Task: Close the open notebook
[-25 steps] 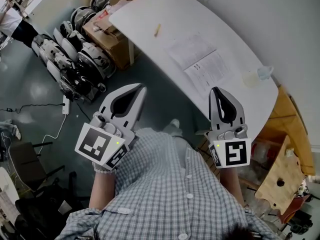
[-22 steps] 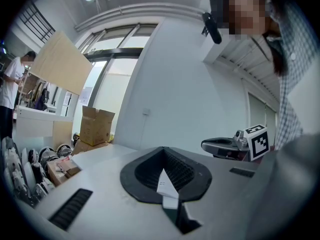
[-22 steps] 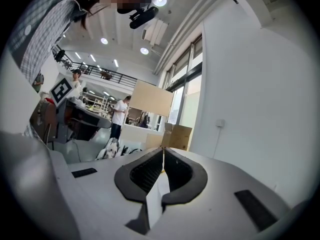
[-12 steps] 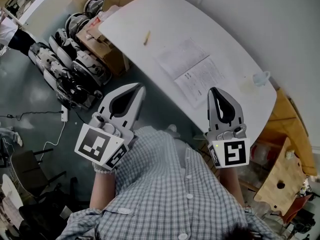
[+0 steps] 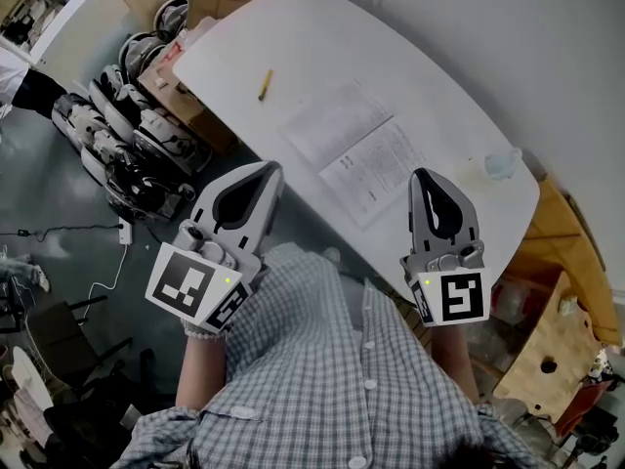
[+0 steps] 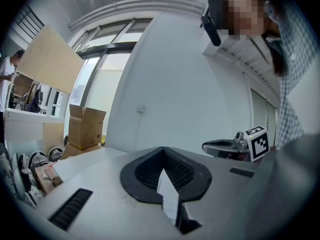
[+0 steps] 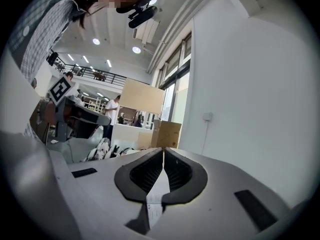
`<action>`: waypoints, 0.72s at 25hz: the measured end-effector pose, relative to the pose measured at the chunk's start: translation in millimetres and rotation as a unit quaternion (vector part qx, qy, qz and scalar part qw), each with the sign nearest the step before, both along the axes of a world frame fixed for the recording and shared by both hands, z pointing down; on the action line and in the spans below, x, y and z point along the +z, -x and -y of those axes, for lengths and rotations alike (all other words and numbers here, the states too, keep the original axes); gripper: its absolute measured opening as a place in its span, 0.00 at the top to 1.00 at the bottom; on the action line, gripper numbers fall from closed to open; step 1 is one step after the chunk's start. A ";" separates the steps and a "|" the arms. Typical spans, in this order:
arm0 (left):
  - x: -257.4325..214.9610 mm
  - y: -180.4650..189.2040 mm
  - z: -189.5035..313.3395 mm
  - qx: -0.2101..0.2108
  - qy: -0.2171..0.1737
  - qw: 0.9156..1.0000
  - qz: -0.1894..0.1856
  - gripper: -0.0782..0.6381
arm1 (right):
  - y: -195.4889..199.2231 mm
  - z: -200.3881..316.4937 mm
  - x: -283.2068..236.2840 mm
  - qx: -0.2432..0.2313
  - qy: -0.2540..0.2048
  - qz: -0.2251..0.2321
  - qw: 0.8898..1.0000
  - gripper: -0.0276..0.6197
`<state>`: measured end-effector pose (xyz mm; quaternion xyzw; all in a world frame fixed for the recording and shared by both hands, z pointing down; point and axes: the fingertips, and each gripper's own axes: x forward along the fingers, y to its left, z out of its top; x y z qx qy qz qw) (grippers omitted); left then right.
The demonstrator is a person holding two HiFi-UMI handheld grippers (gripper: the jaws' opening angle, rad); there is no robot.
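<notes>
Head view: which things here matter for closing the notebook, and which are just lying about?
For the job: open notebook, flat on the white table; left gripper and right gripper, both shut, holding nothing.
Lying about: pencil and small clear object on the table; cardboard box beside it.

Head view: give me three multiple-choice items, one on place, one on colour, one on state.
1. Where is the pencil relative to the notebook? A on top of it; B left of it on the table, apart; C under it.
2. Tabletop colour? A white; B black; C green.
3. Notebook state? A closed; B open, pages flat; C standing on edge.
Answers: 1 B, bare tabletop shows between the two; 2 A, the top is plain white; 3 B, two pages lie side by side.
</notes>
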<state>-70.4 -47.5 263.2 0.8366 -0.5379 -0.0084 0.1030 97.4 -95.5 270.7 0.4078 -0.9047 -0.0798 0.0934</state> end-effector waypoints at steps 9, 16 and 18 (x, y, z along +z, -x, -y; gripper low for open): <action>9.2 -33.8 31.3 0.012 0.018 1.000 0.010 0.88 | -43.9 29.5 13.6 0.016 0.015 0.005 1.000 0.92; 5.4 -55.9 49.2 0.048 0.014 0.999 0.018 0.88 | -64.6 31.7 20.7 0.046 0.025 0.012 0.999 0.92; 4.9 -58.9 56.7 0.060 0.011 0.998 0.018 0.88 | -67.9 33.2 21.9 0.058 0.025 0.012 0.998 0.92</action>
